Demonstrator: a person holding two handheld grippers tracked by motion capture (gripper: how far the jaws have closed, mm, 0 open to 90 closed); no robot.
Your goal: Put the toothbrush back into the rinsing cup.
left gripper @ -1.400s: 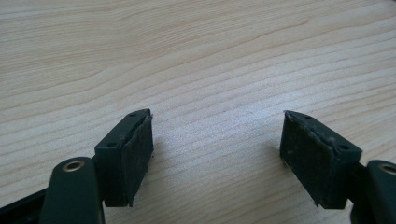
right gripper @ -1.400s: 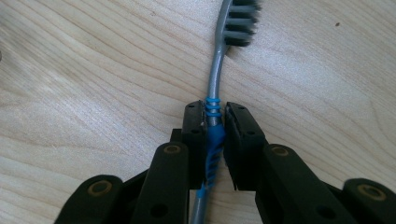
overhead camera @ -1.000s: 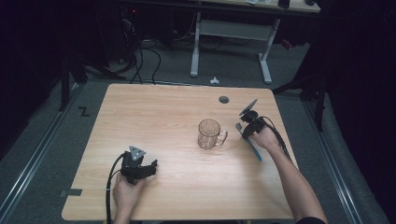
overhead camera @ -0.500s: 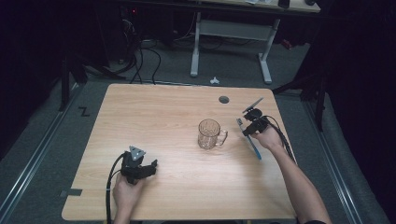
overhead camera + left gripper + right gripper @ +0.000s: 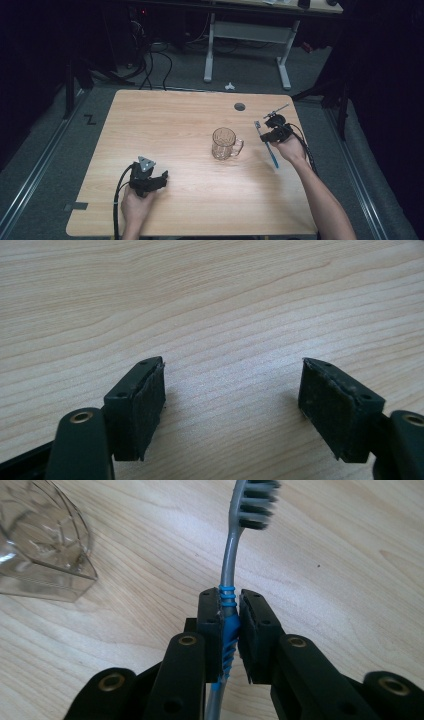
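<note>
A blue and grey plastic toothbrush (image 5: 228,610) is clamped at its ribbed neck by the right gripper (image 5: 229,611), bristle head pointed away from the hand. A clear glass mug with a handle (image 5: 225,143) stands just left of it on the pale wooden table (image 5: 190,115), nearer this hand. The left gripper (image 5: 232,405) is held wide apart and empty, well clear of the mug.

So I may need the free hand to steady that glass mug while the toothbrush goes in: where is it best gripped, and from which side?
Probably the handle of the glass mug. It juts toward the table's right side, a narrow loop that two jaws can span; the round body looks wide and slippery. The open left hand-held gripper would have to come around the near side.
</note>
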